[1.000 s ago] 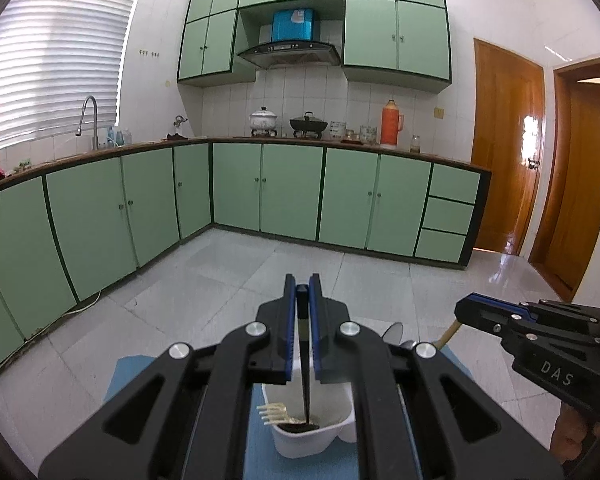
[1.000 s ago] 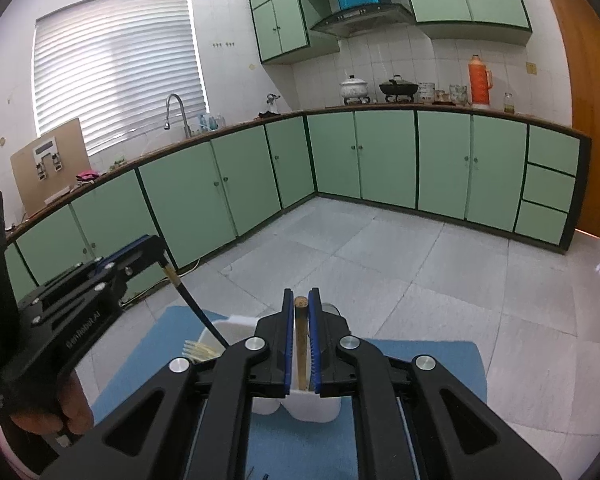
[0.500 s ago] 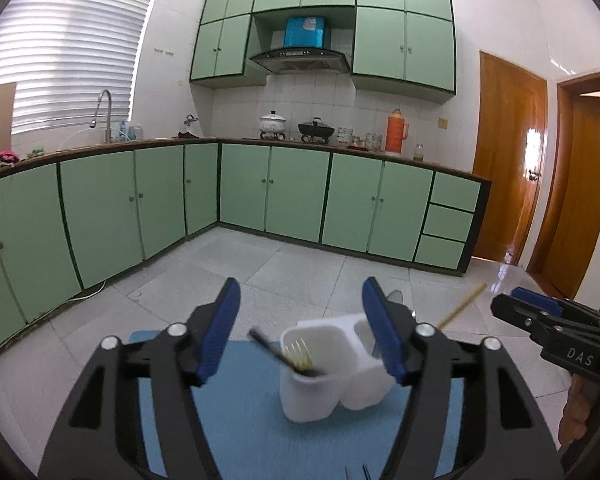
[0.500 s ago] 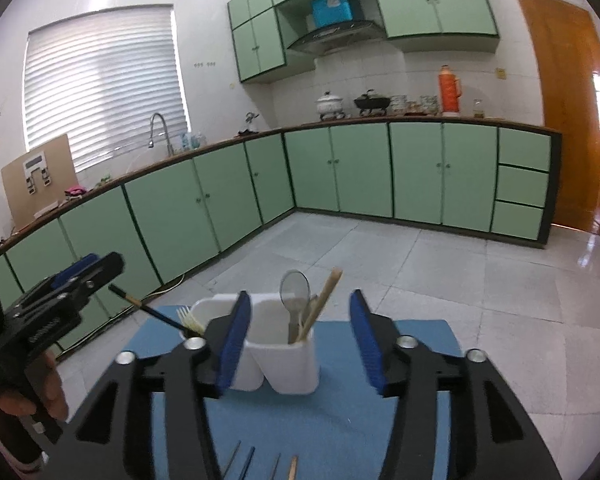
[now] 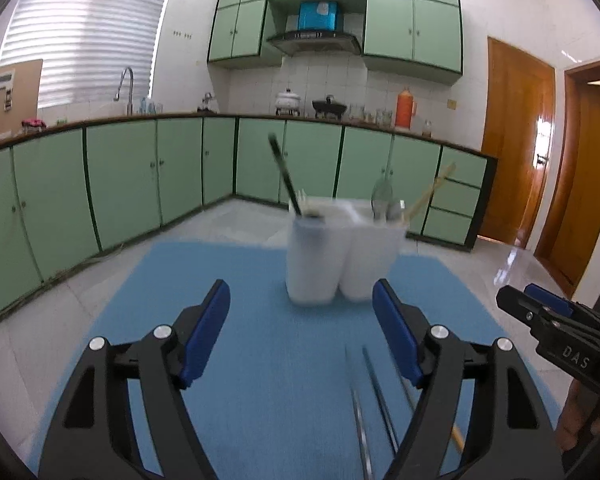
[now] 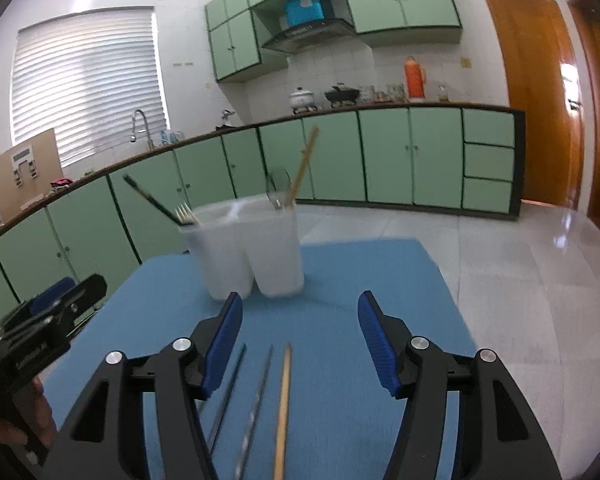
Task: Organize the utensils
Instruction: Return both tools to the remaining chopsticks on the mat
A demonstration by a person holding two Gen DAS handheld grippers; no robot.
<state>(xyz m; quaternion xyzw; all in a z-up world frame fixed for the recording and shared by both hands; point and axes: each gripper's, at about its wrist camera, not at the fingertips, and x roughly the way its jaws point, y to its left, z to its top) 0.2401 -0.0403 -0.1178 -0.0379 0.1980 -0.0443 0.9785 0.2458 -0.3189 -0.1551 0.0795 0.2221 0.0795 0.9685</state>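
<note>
A white two-compartment holder (image 5: 340,252) (image 6: 252,252) stands on a blue mat (image 5: 260,352) (image 6: 340,280). Its left compartment holds a black-handled utensil (image 5: 284,176) (image 6: 148,198) and a fork (image 6: 186,214). The right one holds a spoon (image 5: 382,196) (image 6: 278,188) and a wooden chopstick (image 5: 432,196) (image 6: 304,168). My left gripper (image 5: 299,298) and right gripper (image 6: 300,308) hover low in front of the holder, jaws opening with nothing between them. Three loose sticks lie on the mat nearby: a black one (image 6: 228,392), a metal one (image 6: 256,400) and a wooden one (image 6: 284,400).
The mat lies on a pale glossy table (image 6: 520,280). Green kitchen cabinets (image 5: 140,184) and a counter with pots run behind. Wooden doors (image 5: 516,140) are at the right. The right gripper's body (image 5: 556,332) shows at the left view's right edge.
Both grippers went from shut to open, letting go of the black utensil and the wooden chopstick into the holder. Both then drew back and sank toward the mat.
</note>
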